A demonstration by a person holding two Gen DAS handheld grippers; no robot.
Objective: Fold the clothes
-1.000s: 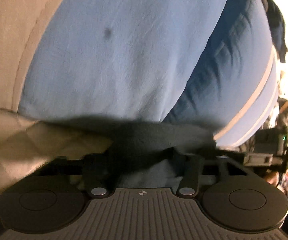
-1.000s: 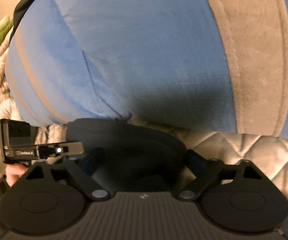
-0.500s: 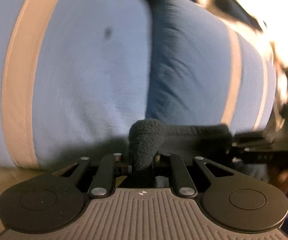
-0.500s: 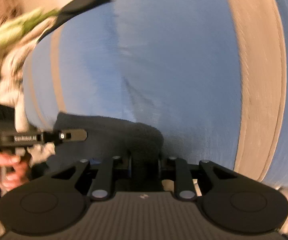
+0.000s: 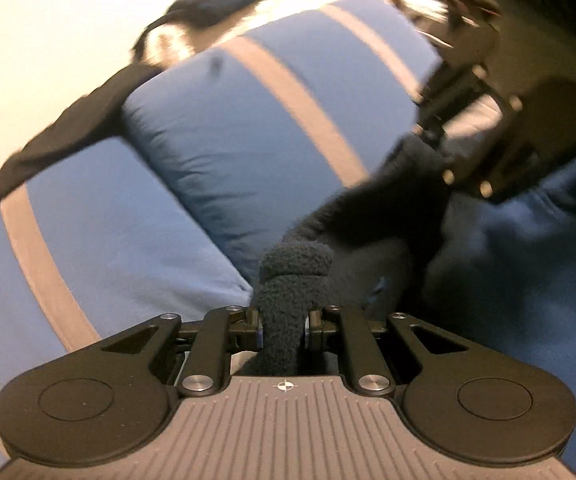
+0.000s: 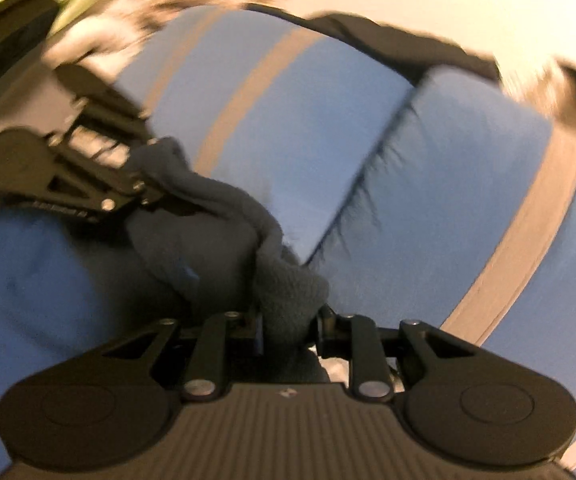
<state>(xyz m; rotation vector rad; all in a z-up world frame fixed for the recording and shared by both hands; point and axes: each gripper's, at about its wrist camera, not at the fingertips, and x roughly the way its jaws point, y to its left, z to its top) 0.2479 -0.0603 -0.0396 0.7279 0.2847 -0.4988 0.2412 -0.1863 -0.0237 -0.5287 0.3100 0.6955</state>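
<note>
Your left gripper [image 5: 283, 326] and right gripper [image 6: 288, 326] are each clamped on an end of the dark fleece garment [image 5: 368, 220], stretched between them in front of the blue striped cushions [image 5: 227, 120]

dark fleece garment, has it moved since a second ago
Yes. The dark fleece garment, then lying low before the blue striped cushions, now hangs lifted in front of them, pinched by left gripper and right gripper.

dark garment [image 5: 283, 280] fuzzy fleece; blue cushions [image 5: 227, 120] smooth matt cloth.
</note>
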